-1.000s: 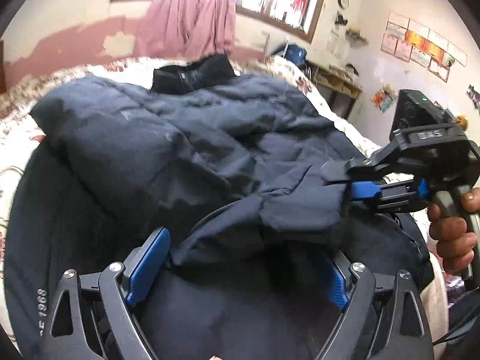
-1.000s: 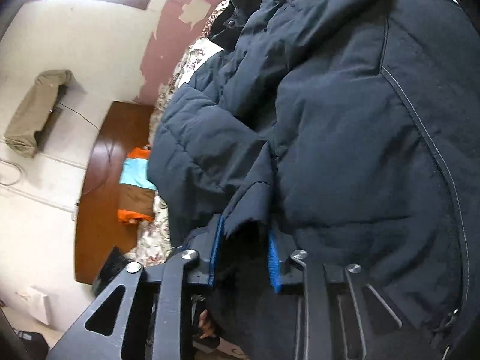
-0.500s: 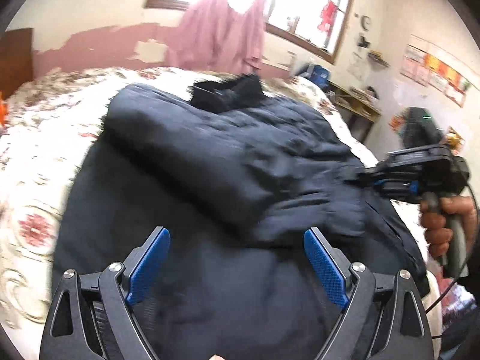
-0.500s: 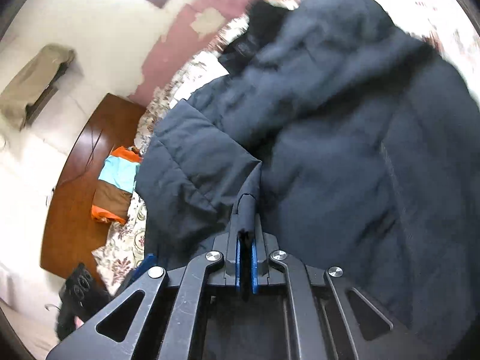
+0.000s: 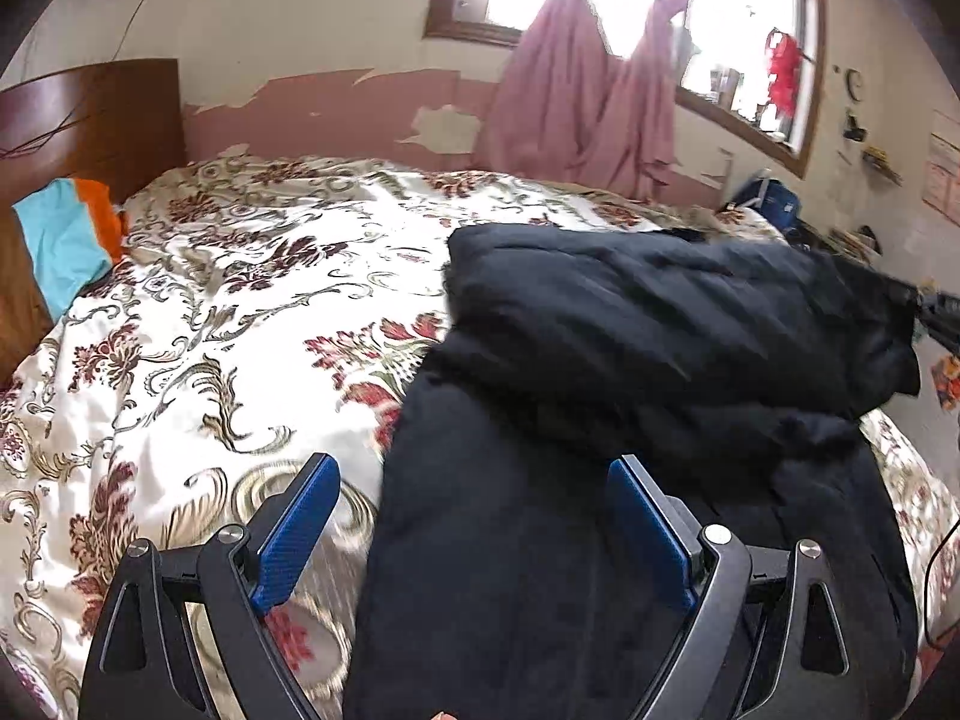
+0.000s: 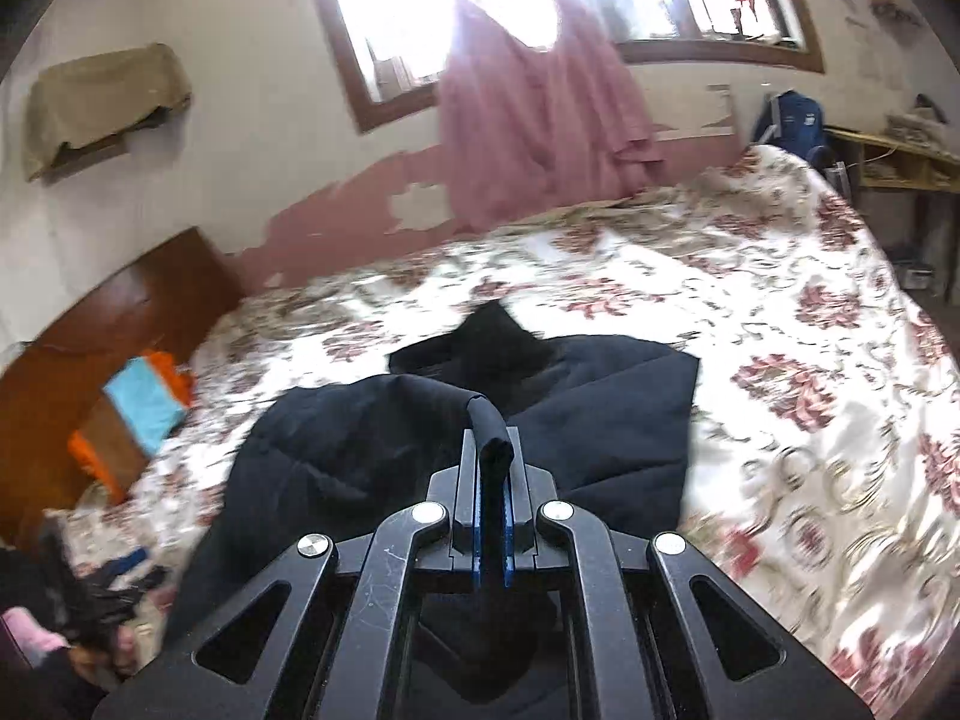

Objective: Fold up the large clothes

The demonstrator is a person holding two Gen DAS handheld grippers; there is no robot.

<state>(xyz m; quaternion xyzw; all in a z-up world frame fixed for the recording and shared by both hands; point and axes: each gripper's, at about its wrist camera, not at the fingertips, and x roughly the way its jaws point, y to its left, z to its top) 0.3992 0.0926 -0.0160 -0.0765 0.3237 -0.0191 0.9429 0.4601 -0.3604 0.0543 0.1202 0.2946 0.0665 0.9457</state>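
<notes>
A large dark navy padded jacket (image 5: 630, 372) lies on the floral bedspread (image 5: 240, 300), partly folded over itself. My left gripper (image 5: 474, 516) hangs open above the jacket's near edge, with the fabric below its blue pads and nothing pressed between them. My right gripper (image 6: 492, 468) is shut on a rolled edge of the jacket (image 6: 489, 426), lifted above the bed; the rest of the jacket (image 6: 372, 438) drapes down from it. In the left wrist view the right gripper (image 5: 936, 318) shows only as a dark tip at the right edge.
A wooden headboard (image 5: 90, 114) with an orange and blue cloth (image 5: 66, 234) stands at the left. Pink curtains (image 5: 582, 90) hang at the window behind the bed. A desk (image 6: 894, 162) stands at the far right. A person's hand (image 6: 96, 648) is at the lower left.
My right gripper closed on the jacket's edge and rose with it, rolling. The left gripper drew back and swung left, so more bedspread shows; the jacket's sleeve left its jaws.
</notes>
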